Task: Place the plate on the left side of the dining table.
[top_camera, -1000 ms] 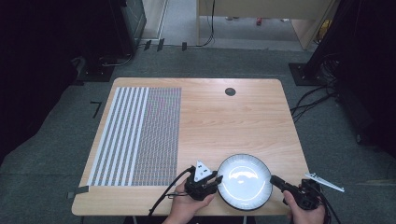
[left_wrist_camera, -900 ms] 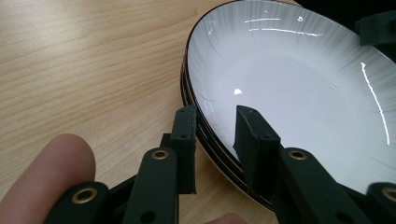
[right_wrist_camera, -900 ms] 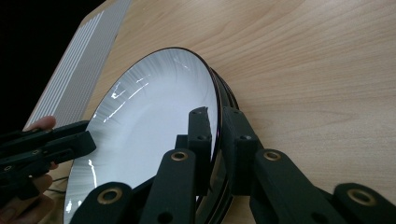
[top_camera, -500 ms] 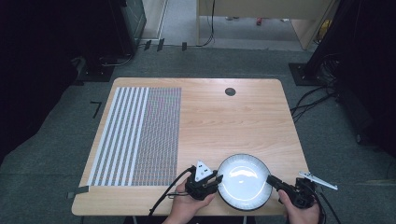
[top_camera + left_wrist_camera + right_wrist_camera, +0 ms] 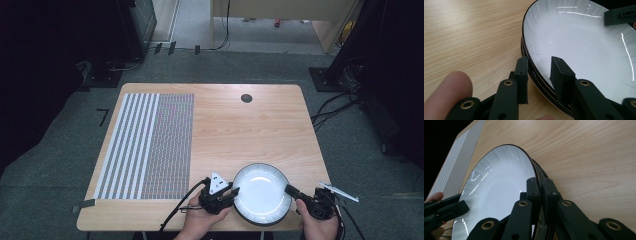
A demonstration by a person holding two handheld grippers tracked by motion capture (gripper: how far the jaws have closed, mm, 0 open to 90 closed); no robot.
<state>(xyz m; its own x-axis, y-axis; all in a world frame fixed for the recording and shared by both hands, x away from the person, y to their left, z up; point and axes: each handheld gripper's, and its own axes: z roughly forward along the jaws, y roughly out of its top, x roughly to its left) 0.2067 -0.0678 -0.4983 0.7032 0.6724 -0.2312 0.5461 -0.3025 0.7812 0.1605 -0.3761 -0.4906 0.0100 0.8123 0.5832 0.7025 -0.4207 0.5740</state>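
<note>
a glossy white plate (image 5: 261,194) with a thin black rim and fine radial ribbing sat at the wood-grain table's (image 5: 240,130) six o'clock edge. the right gripper (image 5: 290,189) pinched its three o'clock rim. the left gripper (image 5: 233,192) straddled the nine o'clock rim, jaws having just opened slightly, not pressing. a striped mat (image 5: 147,145) lay at nine o'clock.

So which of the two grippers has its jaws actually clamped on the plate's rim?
The right gripper: its jaws pinch the plate rim. The left gripper straddles the opposite rim with a visible gap.
</note>
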